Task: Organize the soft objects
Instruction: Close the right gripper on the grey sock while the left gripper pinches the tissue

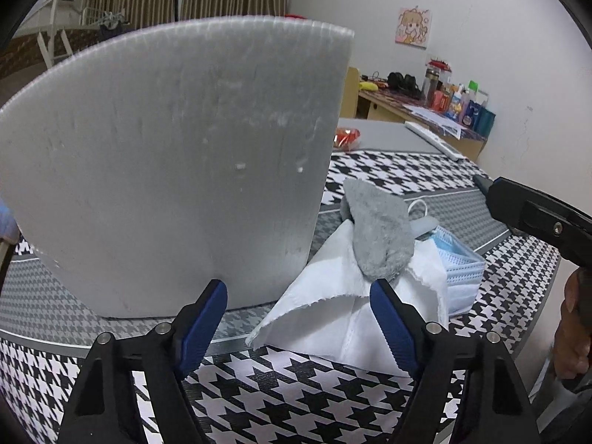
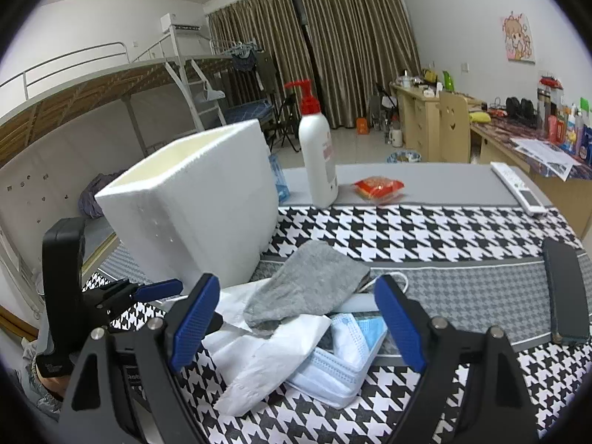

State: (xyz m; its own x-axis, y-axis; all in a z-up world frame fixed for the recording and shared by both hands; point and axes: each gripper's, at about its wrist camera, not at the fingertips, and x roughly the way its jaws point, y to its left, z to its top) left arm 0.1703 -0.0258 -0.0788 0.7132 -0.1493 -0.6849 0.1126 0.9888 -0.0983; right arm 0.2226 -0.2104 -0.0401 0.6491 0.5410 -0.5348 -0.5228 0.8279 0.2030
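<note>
Fuzzy grey sock (image 2: 309, 285) atop crumpled white tissue (image 2: 259, 355), pleated masks (image 2: 333, 366); both claws agape, empty

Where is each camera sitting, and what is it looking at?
Left wrist: rides the left gripper, facing the foam box and the soft pile; open jaws, right gripper and a hand show.
Right wrist: rides the right gripper, facing the pile and room; open jaws and left gripper show.
Both share: grey sock, white cloth, face masks.

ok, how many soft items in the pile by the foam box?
3 visible: grey sock on top, white cloth under it toward the foam box, blue face masks on the far side from it. More may be hidden underneath.
</note>
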